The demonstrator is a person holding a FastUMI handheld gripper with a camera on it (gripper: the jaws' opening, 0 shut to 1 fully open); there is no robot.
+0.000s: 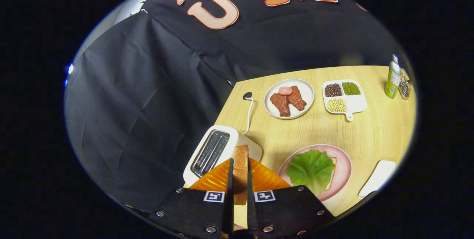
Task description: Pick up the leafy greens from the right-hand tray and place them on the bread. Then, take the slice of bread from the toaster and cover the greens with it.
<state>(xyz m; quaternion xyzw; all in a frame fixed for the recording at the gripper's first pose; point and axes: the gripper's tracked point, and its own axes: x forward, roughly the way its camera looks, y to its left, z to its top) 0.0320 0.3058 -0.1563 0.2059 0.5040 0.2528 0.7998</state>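
My gripper (240,174) is shut on a slice of toasted bread (240,163), held edge-on and upright between both fingers, above the table. Just beyond and left of the slice stands the white toaster (207,150), its slots showing dark. To the right of the fingers lies a pink plate (342,170) with a slice of bread (332,174) on it, mostly covered by a green lettuce leaf (310,168).
Farther back on the wooden table (370,135) sit a white plate with pieces of meat (289,99), a divided white dish of beans (343,96), and a green bottle (392,77) with small shakers. A white tray (377,178) lies right of the pink plate. The toaster's cord (249,111) runs back.
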